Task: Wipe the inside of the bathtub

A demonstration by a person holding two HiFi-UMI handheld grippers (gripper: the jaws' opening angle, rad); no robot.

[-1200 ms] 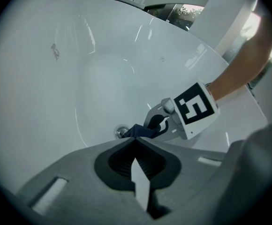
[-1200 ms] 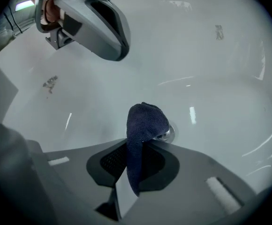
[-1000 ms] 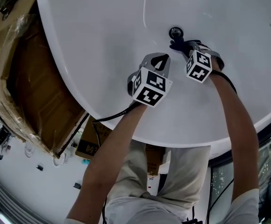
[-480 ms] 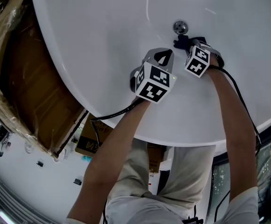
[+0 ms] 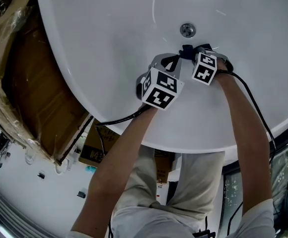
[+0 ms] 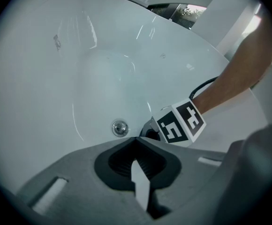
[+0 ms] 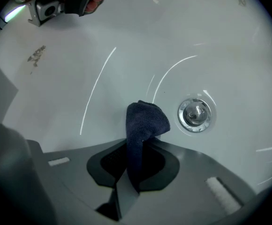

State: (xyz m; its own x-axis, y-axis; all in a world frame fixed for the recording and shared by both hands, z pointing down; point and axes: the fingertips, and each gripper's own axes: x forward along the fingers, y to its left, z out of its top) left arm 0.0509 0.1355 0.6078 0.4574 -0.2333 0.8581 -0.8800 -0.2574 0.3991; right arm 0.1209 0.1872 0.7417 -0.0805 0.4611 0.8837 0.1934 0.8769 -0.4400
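One dark terry cloth [image 7: 145,118], pinched in the right gripper [image 7: 138,144], centre frame beside the glossy bathtub's [image 7: 126,46] one round chrome drain [image 7: 195,114]; left gripper [image 6: 139,142] closed, empty.

- Two grippers out there: the left gripper [image 5: 172,62] and the right gripper [image 5: 187,51], just beside each other.
- Two marker cubes, one on each: the left cube [image 5: 159,89] and the right cube [image 5: 204,67].
- One cloth [image 7: 143,123], dark blue, between the right gripper's jaws.
- One drain [image 5: 187,30], just ahead of the right gripper.
- One bathtub [image 5: 109,43], white, under both grippers.
- Two arms, one behind each gripper.
- One cardboard box [image 5: 30,93], plastic-wrapped, well off to the left gripper's left.
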